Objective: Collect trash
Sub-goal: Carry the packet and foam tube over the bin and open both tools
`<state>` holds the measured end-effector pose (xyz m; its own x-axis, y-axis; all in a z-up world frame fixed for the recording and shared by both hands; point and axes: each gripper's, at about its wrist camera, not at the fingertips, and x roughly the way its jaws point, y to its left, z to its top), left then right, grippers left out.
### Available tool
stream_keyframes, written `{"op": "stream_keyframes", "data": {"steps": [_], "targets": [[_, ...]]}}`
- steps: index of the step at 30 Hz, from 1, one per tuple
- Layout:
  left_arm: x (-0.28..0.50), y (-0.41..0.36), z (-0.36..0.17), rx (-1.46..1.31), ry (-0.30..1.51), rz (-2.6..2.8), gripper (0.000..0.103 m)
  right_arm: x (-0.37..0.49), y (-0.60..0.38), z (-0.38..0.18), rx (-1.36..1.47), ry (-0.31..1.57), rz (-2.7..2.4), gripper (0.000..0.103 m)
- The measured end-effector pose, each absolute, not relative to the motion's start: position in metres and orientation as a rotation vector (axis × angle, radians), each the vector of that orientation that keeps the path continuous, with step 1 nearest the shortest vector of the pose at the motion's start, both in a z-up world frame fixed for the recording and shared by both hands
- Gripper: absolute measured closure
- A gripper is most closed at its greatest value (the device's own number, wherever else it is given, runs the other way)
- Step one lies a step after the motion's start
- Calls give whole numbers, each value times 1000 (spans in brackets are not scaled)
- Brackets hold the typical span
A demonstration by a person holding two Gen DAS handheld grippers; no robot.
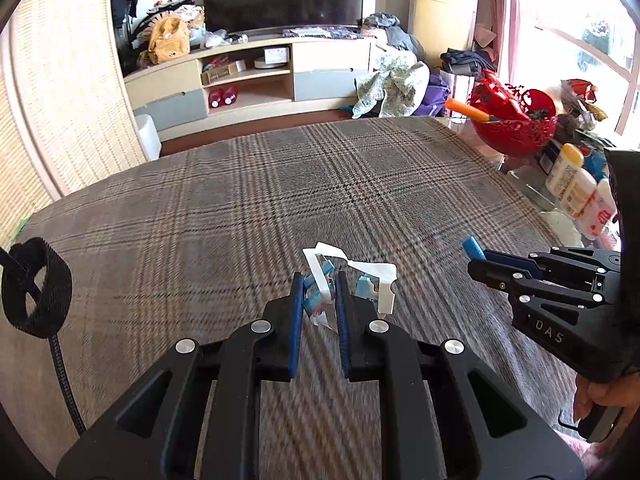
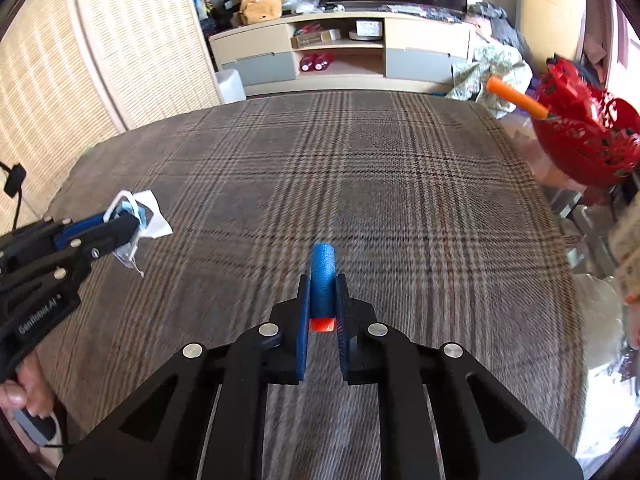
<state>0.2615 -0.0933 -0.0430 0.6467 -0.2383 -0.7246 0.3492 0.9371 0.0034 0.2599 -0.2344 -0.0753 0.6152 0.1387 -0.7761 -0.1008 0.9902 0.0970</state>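
Two hand-held tools, each gripping a piece of trash, above a plaid-covered bench.

The left tool (image 1: 319,292) is clamped on a crumpled wrapper (image 1: 320,280) of white, blue and clear plastic, with a white strip trailing off to its right. The right tool (image 2: 323,292) is closed around a blue foam dart (image 2: 323,272) with an orange tip, which stands up between its blue pads. Both are lifted off the brown plaid cloth (image 1: 280,184) covering the bench, the right tool just to the right of the left one. At the bench's far right corner sits a red basket (image 2: 580,140) with an orange foam dart (image 2: 516,98) sticking out of it. Beyond the bench stands a low TV cabinet (image 1: 248,76), with piled clothes to its right.
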Motion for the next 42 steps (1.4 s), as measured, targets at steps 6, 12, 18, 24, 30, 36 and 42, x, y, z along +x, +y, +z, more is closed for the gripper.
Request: {"op": "stream_keyframes", "data": {"steps": [6, 12, 18, 24, 30, 36, 42], "targets": [[204, -66, -26, 116, 765, -341, 89, 213, -216, -59, 11, 865, 157, 90], [139, -44, -26, 94, 734, -351, 89, 148, -187, -48, -34, 828, 186, 90], [80, -26, -38, 88, 725, -356, 89, 88, -170, -53, -44, 802, 216, 90], [39, -12, -67, 48, 740, -341, 89, 44, -170, -81, -5, 803, 239, 90], [8, -8, -113, 28, 777, -328, 89, 30, -173, -127, 45, 858, 251, 90], [-8, -14, -162, 24, 841, -329, 89, 30, -172, -171, 123, 901, 260, 90], [-3, -22, -205, 22, 940, -344, 89, 33, -161, -204, 153, 945, 268, 90]]}}
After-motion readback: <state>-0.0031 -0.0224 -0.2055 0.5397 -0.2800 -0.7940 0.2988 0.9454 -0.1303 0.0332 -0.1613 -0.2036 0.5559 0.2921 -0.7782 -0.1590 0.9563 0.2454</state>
